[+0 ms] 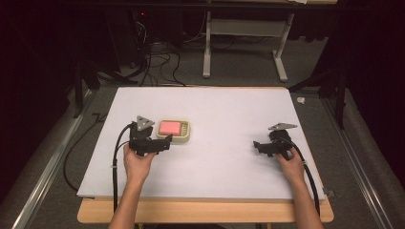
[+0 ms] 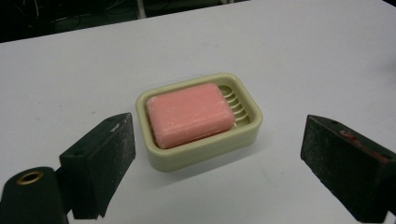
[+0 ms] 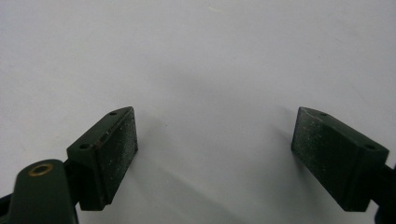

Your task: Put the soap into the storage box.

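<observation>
left gripper view shows a pink soap bar (image 2: 190, 114) lying in a cream soap dish (image 2: 200, 150) on the white table (image 2: 303, 56), left of centre. left gripper (image 2: 215, 163) (jaws wide apart) sits just near of the dish, not touching. right gripper (image 1: 260, 146), also spread, rests well apart at right.

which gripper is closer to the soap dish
Left. The left gripper sits right beside the soap dish, jaws open toward it. The right gripper is far across the table, jaws open over bare surface.
</observation>
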`<move>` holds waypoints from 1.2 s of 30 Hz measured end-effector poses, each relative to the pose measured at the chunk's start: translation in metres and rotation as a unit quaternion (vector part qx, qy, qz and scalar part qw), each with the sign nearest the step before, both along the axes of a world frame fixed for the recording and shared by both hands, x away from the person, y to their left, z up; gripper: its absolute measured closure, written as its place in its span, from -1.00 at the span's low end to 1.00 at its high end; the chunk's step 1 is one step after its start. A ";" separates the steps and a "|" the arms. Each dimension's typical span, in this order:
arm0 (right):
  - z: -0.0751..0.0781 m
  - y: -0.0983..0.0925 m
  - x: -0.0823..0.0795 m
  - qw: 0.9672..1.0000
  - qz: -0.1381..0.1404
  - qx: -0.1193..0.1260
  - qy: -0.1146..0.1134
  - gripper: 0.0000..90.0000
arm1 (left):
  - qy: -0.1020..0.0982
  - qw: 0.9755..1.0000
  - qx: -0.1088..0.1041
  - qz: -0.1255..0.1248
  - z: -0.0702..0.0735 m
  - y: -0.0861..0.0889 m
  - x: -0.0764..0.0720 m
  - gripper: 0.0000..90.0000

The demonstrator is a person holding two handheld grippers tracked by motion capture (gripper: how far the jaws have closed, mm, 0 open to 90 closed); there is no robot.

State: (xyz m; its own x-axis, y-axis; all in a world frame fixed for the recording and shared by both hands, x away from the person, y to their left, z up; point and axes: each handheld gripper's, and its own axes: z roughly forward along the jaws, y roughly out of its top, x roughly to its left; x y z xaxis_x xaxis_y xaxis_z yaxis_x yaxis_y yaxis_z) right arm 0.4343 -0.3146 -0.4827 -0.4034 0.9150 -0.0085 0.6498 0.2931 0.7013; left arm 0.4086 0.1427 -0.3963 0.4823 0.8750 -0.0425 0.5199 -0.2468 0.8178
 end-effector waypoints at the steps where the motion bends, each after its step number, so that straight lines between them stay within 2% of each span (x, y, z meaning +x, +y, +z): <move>1: 0.000 0.000 0.000 1.000 0.000 0.000 0.000 -0.67 | 0.000 1.000 0.002 -0.002 0.000 0.000 -0.001 -0.76; 22: 0.000 0.000 0.000 1.000 0.000 0.000 -0.001 -0.67 | -0.003 0.999 -0.019 -0.037 -0.006 -0.010 -0.023 -0.75; 30: 0.000 0.000 0.000 1.000 0.000 0.000 0.000 -0.67 | -0.006 0.998 -0.018 -0.056 -0.008 -0.020 -0.028 -0.74; 36: 0.000 0.000 0.000 1.000 0.000 0.000 -0.001 -0.67 | -0.001 0.997 -0.019 -0.069 -0.014 -0.028 -0.030 -0.73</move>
State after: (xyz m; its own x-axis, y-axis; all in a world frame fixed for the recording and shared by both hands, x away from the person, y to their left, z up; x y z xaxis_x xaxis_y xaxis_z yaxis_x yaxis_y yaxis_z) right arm 0.4343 -0.3145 -0.4829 -0.4032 0.9151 -0.0097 0.6481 0.2930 0.7029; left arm 0.3782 0.1146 -0.4107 0.5985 0.7978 -0.0736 0.4822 -0.2853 0.8283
